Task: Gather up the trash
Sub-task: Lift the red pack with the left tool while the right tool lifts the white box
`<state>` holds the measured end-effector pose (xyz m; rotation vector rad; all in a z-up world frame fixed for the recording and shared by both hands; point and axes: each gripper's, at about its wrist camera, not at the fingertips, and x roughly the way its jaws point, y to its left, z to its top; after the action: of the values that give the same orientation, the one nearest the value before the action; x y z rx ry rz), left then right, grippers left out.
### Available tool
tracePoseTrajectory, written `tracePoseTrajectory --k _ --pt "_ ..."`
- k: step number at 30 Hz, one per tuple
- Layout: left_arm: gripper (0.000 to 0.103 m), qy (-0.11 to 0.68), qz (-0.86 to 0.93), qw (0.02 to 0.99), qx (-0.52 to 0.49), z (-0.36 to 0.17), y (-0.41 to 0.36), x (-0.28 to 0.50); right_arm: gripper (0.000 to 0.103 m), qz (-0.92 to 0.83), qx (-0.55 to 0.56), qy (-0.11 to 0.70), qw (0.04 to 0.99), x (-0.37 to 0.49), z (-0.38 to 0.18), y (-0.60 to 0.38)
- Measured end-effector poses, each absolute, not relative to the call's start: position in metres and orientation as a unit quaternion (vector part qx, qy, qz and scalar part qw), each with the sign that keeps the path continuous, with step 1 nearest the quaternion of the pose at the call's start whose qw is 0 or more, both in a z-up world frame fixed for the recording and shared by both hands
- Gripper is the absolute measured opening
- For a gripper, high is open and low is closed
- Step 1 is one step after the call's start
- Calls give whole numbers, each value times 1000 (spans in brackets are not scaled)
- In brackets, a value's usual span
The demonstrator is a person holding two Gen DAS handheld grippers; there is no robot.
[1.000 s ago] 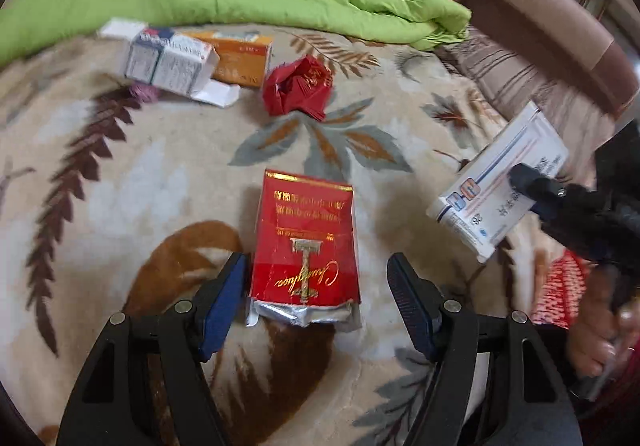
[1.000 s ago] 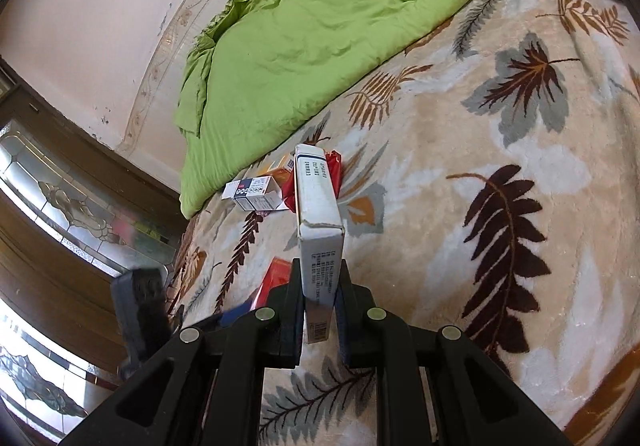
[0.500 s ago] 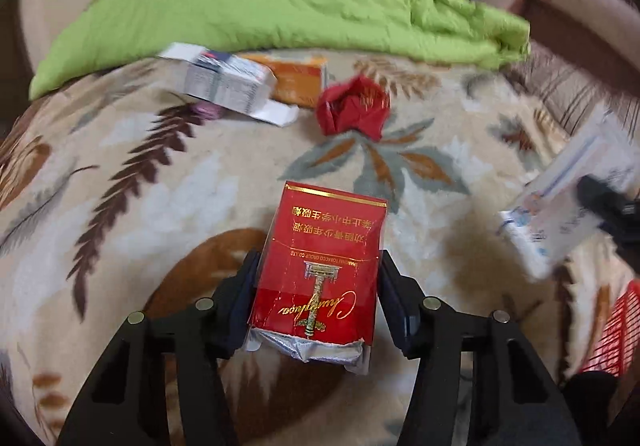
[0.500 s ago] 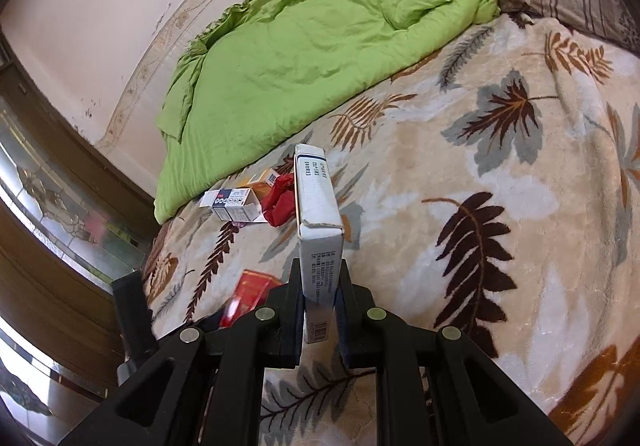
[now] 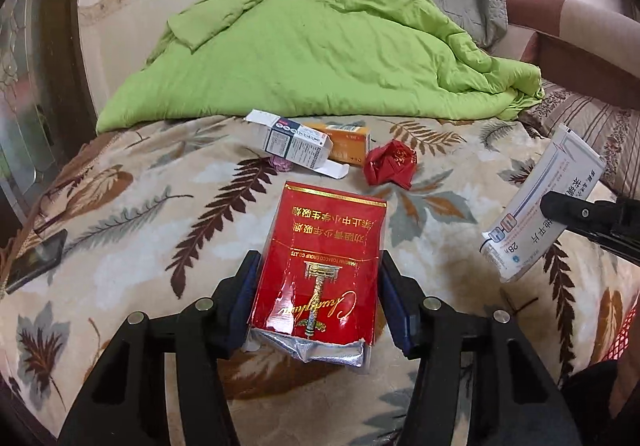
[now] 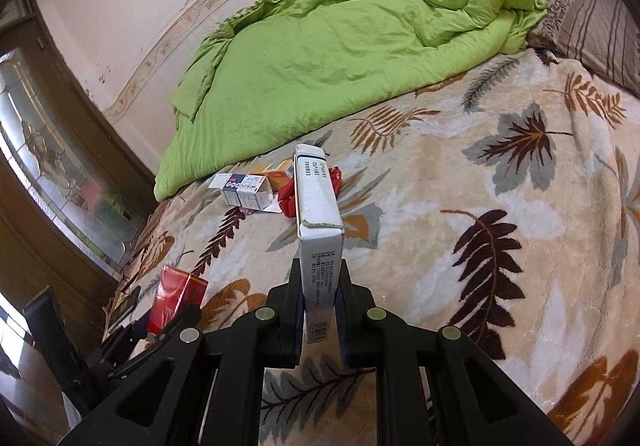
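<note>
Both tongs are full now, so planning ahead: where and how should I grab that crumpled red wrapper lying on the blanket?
Pinch the crumpled red wrapper across its bunched middle, coming down from above on its near side. It is a loose, rounded wad on the soft blanket; the orange box lies close on its left, so span the tongs near-to-far.
</note>
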<state>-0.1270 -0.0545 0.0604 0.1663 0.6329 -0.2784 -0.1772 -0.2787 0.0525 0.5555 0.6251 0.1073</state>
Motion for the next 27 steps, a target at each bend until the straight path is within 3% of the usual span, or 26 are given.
tracePoseTrajectory --k 27 --pt "56 303 -146 938 78 67 -54 -130 14 62 268 305 912 -182 52 -275"
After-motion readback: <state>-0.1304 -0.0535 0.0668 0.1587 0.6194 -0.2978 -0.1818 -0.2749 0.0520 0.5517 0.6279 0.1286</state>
